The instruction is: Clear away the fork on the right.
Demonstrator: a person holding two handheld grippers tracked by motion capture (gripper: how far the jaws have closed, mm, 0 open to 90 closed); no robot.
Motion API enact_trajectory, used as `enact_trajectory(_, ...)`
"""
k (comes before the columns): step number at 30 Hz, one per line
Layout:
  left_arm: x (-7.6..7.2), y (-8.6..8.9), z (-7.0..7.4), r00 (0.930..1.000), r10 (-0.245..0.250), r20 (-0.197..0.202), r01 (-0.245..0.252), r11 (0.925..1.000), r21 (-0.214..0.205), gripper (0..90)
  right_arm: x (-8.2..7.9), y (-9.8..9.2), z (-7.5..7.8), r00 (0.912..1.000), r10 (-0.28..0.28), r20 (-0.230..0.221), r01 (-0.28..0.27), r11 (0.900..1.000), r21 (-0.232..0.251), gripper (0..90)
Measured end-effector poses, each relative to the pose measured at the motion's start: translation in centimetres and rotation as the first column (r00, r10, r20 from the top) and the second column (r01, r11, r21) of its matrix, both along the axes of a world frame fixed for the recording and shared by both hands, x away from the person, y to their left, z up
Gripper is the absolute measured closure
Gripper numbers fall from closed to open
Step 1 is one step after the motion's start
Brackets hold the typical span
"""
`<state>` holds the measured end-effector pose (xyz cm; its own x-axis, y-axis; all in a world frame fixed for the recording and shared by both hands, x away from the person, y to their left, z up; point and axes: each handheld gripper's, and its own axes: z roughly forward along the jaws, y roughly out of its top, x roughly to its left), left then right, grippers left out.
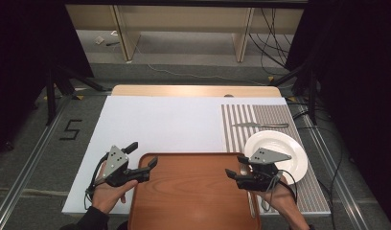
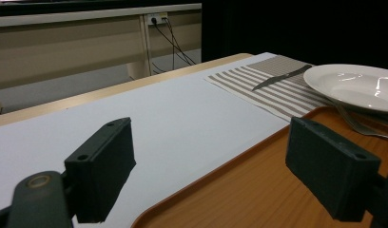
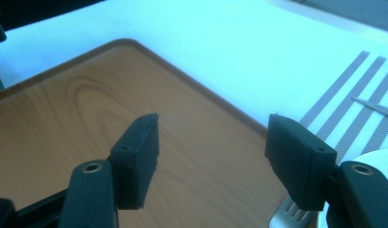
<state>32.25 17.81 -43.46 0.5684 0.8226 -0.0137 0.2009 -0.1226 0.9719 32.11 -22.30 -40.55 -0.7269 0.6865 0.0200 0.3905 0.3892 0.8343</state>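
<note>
On the bench: white sheet with striped placemat along its right side
Tray: brown wooden tray, near edge of bench, centre, nothing on it
Plate: white plate, on placemat just right of tray
Knife: table knife, on placemat beyond plate
Fork: fork, beside plate at tray's right edge
Left claw: jaws apart, holding nothing, over tray's left rim
Right claw: jaws apart, holding nothing, over tray's right part
</note>
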Motion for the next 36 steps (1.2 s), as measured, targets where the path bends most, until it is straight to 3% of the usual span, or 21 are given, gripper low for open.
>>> enact_trajectory(9,-0.1,0.0,0.0,1.0000,-0.006,-0.006,0.006,1.0000,-0.003,16.2,-0.6,-0.8,0.2,0.9956,-0.061,0.071,0.056,0.9958,0.073,33.7)
enact_trajectory(19,-0.2,-0.1,0.0,0.9998,-0.021,-0.007,0.021,0.9998,-0.005,16.2,-1.6,-1.7,0.3,0.9854,-0.123,0.118,0.103,0.9814,0.162,28.3)
enact_trajectory(36,-0.2,-0.1,0.1,0.9998,-0.020,-0.001,0.020,0.9997,-0.014,15.9,-2.2,-1.9,0.3,0.9810,-0.121,0.152,0.096,0.9822,0.162,25.1)
